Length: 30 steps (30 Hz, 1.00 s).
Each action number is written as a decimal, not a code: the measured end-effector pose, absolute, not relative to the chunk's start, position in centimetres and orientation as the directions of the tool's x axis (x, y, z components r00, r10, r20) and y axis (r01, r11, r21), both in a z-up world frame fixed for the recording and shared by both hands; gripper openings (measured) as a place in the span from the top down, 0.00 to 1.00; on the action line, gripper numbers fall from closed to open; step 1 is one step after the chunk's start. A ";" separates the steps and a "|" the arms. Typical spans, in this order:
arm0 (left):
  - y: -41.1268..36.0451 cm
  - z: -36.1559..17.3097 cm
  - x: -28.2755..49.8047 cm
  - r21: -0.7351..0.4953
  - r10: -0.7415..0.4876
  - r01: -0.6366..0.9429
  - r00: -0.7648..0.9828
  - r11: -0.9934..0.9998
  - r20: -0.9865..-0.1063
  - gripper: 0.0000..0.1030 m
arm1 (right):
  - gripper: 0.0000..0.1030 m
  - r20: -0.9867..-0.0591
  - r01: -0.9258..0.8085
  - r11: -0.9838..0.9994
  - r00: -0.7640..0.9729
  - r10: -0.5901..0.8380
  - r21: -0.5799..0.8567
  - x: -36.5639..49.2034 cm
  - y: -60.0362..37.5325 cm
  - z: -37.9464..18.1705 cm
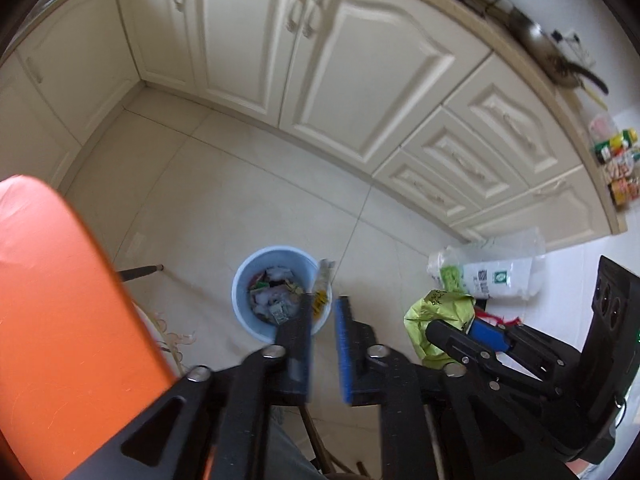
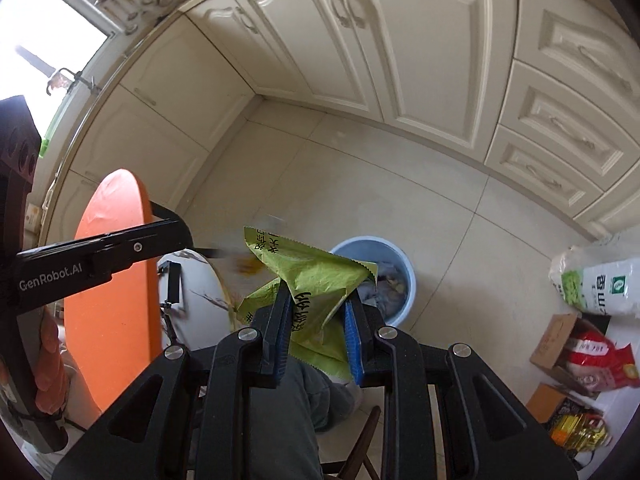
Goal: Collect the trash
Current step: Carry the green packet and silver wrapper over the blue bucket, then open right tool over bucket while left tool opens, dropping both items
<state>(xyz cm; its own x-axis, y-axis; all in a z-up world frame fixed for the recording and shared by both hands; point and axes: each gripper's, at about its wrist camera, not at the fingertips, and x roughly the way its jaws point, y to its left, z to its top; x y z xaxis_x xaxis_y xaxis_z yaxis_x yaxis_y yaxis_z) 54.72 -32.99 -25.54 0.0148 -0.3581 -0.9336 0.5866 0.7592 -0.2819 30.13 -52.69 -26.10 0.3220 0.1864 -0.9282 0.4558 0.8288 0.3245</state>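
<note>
Wrapper (image 2: 316,276), green w/ black print, is pinched between the right gripper (image 2: 318,312) fingers and held above the floor, just short of the blue bin (image 2: 404,280). It is judged light, thin, crinkly and slippery; a flat pinch away from the serrated edge is safest. Left gripper (image 1: 325,312) fingers are parted w/ nothing between them; a small yellow-white packet (image 1: 322,286) is seen blurred at the bin's rim. Bin (image 1: 244,280) is partly filled w/ mixed scraps and wrappers.
</note>
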 end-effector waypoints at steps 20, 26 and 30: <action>-31.5 -26.2 55.4 -0.222 -0.306 0.475 0.107 0.852 -0.946 0.42 | 0.20 -0.940 0.392 0.873 0.286 0.185 0.291 32.7 -50.1 -27.6; -26.1 -23.8 53.6 -0.229 -0.320 0.458 0.132 0.859 -0.938 0.42 | 0.20 -0.937 0.358 0.892 0.309 0.164 0.275 33.5 -47.6 -25.2; -21.2 -21.9 52.8 -0.233 -0.331 0.438 0.163 0.868 -0.929 0.42 | 0.20 -0.933 0.317 0.910 0.321 0.161 0.267 34.4 -44.6 -23.8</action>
